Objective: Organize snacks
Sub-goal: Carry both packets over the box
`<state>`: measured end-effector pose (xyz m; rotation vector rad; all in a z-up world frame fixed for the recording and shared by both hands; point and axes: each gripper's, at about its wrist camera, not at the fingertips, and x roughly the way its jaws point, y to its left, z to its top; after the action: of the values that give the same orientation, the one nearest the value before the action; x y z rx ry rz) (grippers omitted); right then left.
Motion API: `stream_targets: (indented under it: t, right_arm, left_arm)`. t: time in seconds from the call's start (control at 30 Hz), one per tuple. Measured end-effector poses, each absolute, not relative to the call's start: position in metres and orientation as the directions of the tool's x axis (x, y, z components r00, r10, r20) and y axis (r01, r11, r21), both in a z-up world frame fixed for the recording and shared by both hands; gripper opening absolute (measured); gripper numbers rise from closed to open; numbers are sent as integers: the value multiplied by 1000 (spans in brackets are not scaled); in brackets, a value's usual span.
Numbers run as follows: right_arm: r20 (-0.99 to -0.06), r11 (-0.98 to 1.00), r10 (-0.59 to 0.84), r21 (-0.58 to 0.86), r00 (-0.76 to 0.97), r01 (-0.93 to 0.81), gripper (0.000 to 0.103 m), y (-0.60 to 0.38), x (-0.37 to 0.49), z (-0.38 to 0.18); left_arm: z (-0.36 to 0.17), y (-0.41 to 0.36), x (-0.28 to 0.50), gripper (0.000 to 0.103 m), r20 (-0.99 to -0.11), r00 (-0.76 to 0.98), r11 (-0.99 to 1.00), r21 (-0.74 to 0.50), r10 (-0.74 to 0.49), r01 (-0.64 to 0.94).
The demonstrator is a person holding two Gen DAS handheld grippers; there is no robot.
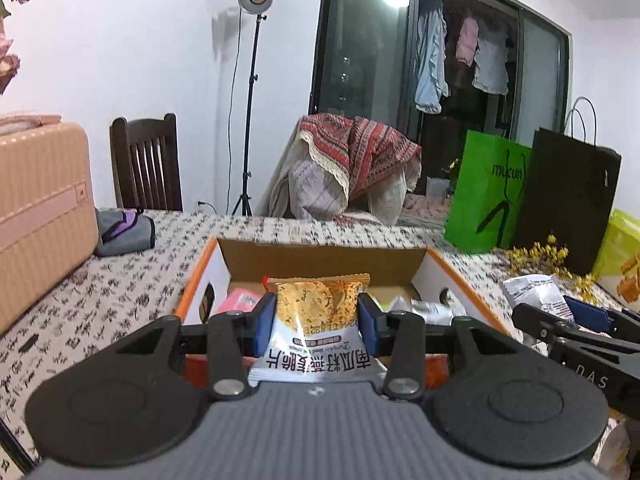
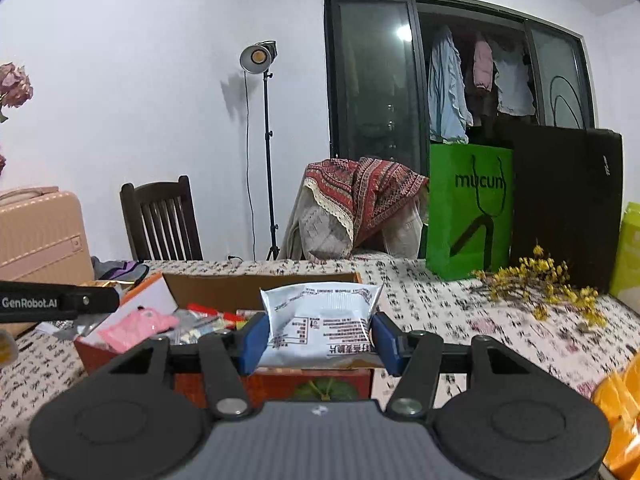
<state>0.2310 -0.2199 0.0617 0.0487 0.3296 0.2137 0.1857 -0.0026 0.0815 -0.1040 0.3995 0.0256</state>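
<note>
Snack packets: two are held, one per gripper. The left gripper [image 1: 316, 322] pinches a crisp packet [image 1: 316, 312] between its blue pads [image 1: 264, 320]; the packet stands upright, printed face toward the camera, above the open box [image 1: 320, 258]. The right gripper [image 2: 318, 338] pinches a grey packet [image 2: 320, 320], back label toward the camera, its sides pressed by both pads [image 2: 386, 340], also above the box [image 2: 256, 280]. One box sits on the patterned table [image 2: 460, 312]; it contains several more snacks, including one pink packet [image 2: 136, 330]. Two upright bags stand at the table's far right: one green bag [image 2: 468, 212], one black bag [image 2: 568, 204]. One sprig of yellow flowers [image 2: 540, 284] lies before them.
</note>
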Motion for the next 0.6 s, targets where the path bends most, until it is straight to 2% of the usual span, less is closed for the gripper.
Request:
stream_targets:
  t: [0.33, 0.6]
  right_arm:
    - [-329, 980, 198, 90, 923, -178, 56, -202, 281, 80]
    - [-374, 975, 209, 152, 904, -162, 56, -193, 333, 69]
  left_arm:
    - [97, 10, 231, 44, -391, 920, 985, -142, 33, -95]
    - [89, 14, 268, 44, -388, 920, 976, -166, 65, -139]
